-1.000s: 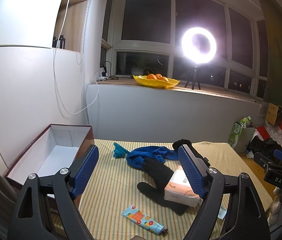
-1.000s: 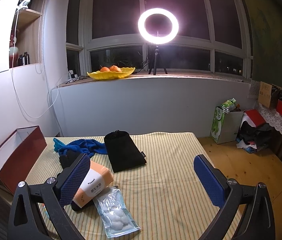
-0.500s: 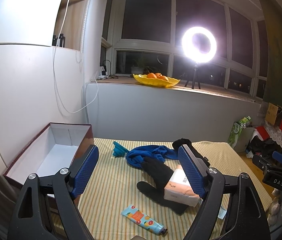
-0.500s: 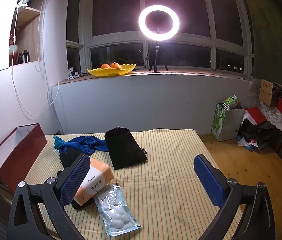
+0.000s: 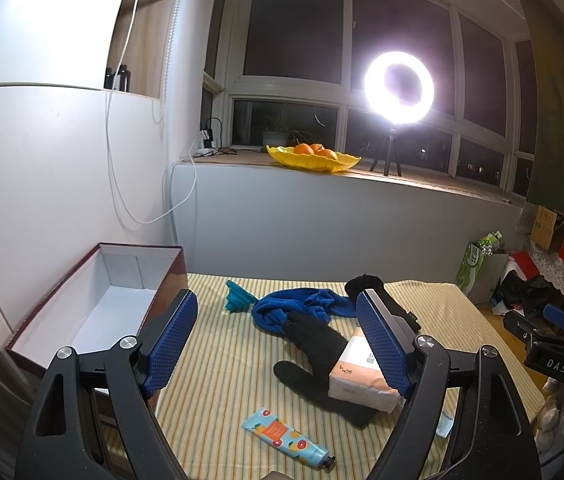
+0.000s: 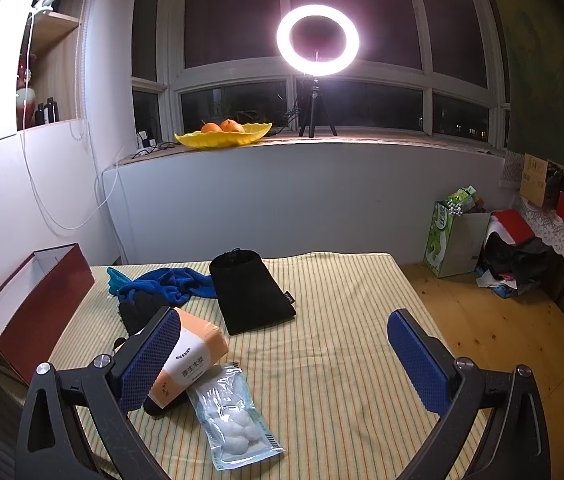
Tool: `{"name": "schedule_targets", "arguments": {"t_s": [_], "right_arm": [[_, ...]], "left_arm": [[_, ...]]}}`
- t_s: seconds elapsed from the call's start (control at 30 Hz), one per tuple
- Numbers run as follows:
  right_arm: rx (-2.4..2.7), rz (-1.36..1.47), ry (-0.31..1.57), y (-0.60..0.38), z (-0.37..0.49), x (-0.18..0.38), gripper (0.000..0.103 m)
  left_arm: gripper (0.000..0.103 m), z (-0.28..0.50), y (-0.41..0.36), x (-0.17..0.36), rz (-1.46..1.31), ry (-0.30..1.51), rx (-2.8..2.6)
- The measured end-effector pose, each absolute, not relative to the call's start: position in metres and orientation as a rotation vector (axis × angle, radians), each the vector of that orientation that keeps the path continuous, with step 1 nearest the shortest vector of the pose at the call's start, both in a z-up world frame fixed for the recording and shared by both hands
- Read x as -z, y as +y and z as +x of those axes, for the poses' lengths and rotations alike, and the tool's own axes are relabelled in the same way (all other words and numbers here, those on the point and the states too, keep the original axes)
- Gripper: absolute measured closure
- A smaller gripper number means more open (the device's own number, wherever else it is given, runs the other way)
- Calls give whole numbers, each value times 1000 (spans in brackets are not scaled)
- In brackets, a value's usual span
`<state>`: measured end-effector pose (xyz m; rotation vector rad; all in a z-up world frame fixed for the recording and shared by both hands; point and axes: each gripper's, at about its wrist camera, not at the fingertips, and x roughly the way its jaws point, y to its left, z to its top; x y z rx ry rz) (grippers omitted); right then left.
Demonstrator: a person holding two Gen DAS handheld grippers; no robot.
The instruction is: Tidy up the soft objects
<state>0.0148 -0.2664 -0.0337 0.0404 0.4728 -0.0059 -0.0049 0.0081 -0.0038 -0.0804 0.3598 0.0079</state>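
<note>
While both claws hover spread and empty, the black glove (image 5: 317,344) lies ahead of the left claw (image 5: 278,344), nearer it, pointing away.

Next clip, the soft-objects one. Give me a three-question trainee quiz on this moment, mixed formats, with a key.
1. True or false: the left gripper is shut on the black glove.
2. What lies on the black glove? A) tissue pack B) hand cream tube C) black pouch
3. Fill in: the brown box is open at the top and has a ____ interior.

Key: 1 false, both grippers, including the right gripper, are open and hold nothing; 2 A; 3 white.
</note>
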Motion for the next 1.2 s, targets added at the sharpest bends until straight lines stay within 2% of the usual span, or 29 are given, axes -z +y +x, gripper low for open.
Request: {"name": "schedule_targets", "arguments": {"t_s": [1.2], "right_arm": [[-14,38,543,-273,23,47,1]], "left_arm": [[21,-4,20,21,-102,435,-27]]}}
